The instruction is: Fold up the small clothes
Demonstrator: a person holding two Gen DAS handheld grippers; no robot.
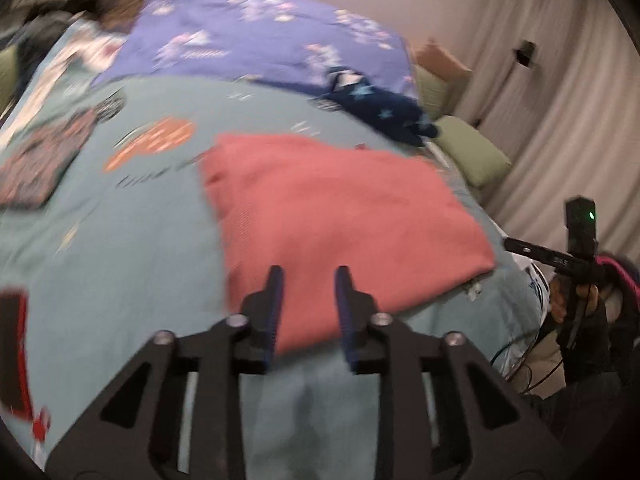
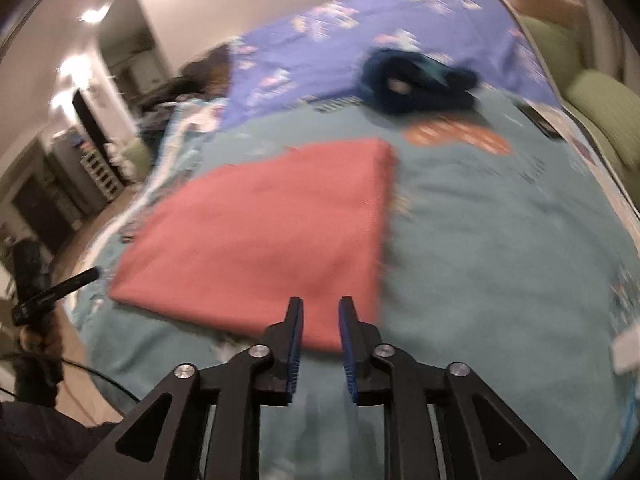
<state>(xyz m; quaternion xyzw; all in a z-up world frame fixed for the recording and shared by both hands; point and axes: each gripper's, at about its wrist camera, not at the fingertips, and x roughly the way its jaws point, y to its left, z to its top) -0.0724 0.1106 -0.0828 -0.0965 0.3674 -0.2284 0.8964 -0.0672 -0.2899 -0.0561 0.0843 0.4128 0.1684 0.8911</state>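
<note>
Pink cloth (image 1: 340,216) (image 2: 264,240) folded flat into a rough rectangle, lying on the teal bedspread (image 1: 132,248) (image 2: 500,248) near the bed's near edge. Left gripper (image 1: 309,280) over the cloth's near edge, jaws parted a little, nothing between them, blue pads clear of the fabric. Right gripper (image 2: 320,308) likewise over the near edge, toward the cloth's right corner, jaws narrowly apart and empty; cloth visible through the gap. Both views blurred. Beyond the cloth, a crumpled navy garment (image 1: 384,116) (image 2: 416,80) with pale star marks, at the seam where the teal spread meets a purple printed cover (image 1: 256,36) (image 2: 360,40) on the far part of the bed. An orange print (image 1: 152,144) (image 2: 456,136) on the bedspread just past the cloth, left of it in the left wrist view, right of it in the right. Green cushions (image 1: 472,152) (image 2: 592,100) along the bed's right side, pale curtains (image 1: 560,112) behind them. Something dark heaped at the far left corner of the bed (image 1: 104,0); too blurred to tell what. In the left wrist view, the right device's black handle held by a hand (image 1: 576,292) at the right edge; in the right wrist view, a hand (image 2: 36,336) with the other handle at the left edge, a cable trailing below it. Dim room with shelves and ceiling lights beyond on the left.
</note>
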